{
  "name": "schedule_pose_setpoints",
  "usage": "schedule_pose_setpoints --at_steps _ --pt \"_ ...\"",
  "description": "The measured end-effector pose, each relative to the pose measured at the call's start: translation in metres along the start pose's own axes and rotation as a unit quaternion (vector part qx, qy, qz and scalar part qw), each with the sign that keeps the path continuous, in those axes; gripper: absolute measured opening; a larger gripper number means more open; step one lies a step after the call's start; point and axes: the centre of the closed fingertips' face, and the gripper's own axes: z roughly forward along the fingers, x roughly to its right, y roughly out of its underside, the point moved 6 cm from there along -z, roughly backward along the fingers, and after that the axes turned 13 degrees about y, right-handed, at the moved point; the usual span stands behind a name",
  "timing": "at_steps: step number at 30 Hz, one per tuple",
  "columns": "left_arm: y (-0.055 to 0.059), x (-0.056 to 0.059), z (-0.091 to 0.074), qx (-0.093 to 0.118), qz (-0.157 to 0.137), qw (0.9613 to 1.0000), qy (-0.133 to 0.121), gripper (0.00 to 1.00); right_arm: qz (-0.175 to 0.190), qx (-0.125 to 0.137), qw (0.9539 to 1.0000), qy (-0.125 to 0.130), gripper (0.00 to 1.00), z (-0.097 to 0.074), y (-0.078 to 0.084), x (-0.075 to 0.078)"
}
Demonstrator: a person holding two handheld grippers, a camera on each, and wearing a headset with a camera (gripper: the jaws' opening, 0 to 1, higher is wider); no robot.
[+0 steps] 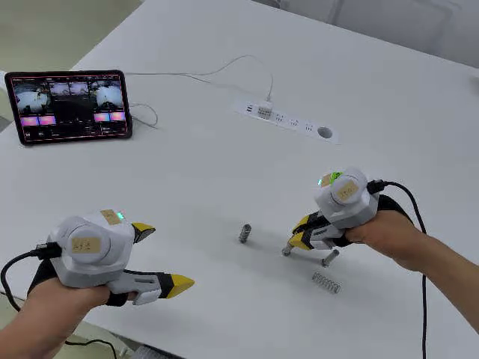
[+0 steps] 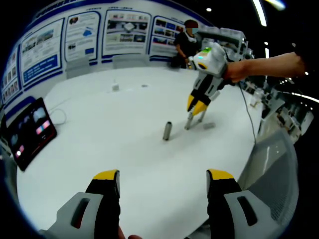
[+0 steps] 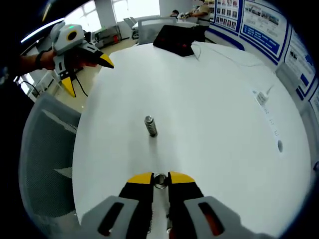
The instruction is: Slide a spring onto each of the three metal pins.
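Note:
A metal pin with a spring on it [image 1: 245,233] [image 2: 167,130] [image 3: 150,126] stands upright on the white table [image 1: 224,164]. My right gripper [image 1: 301,233] [image 3: 159,178] [image 2: 198,104] is shut on a second metal pin [image 1: 287,250] [image 3: 159,181] [image 2: 190,121], whose lower end touches the table. A third pin [image 1: 329,257] lies just right of it. A loose spring [image 1: 325,282] [image 2: 208,125] lies nearer the front edge. My left gripper [image 1: 161,256] [image 2: 163,175] [image 3: 84,67] hovers open at the near left, holding nothing.
A tablet [image 1: 71,105] [image 2: 30,132] [image 3: 173,37] stands at the far left. A white power strip [image 1: 284,120] [image 3: 266,107] with its cable lies at the back. A grey chair [image 3: 47,149] [image 2: 271,159] is by the table's edge.

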Motion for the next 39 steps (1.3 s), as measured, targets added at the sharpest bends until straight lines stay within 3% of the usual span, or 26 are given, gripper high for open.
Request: schedule_pose_setpoints --at_steps 9,26,30,35,39 --pt "0.004 -0.003 -0.002 -0.002 -0.003 1.0000 -0.003 0.72 -0.018 -0.011 0.9998 0.000 0.13 0.013 0.008 -0.004" --pt "0.005 -0.004 0.000 -0.001 -0.006 1.0000 -0.004 0.72 -0.005 -0.011 0.9999 0.002 0.13 0.023 0.014 -0.006" --pt "0.004 -0.002 0.004 -0.001 -0.005 1.0000 0.002 0.72 0.000 -0.015 0.9998 0.014 0.23 0.020 0.016 -0.003" --pt "-0.001 -0.004 0.007 -0.004 0.004 1.0000 0.007 0.72 0.060 0.006 0.9975 0.036 0.40 0.006 0.020 -0.003" --pt "-0.008 -0.004 0.009 -0.004 0.011 0.9999 0.011 0.72 0.087 0.017 0.9947 0.053 0.48 -0.005 0.030 -0.005"
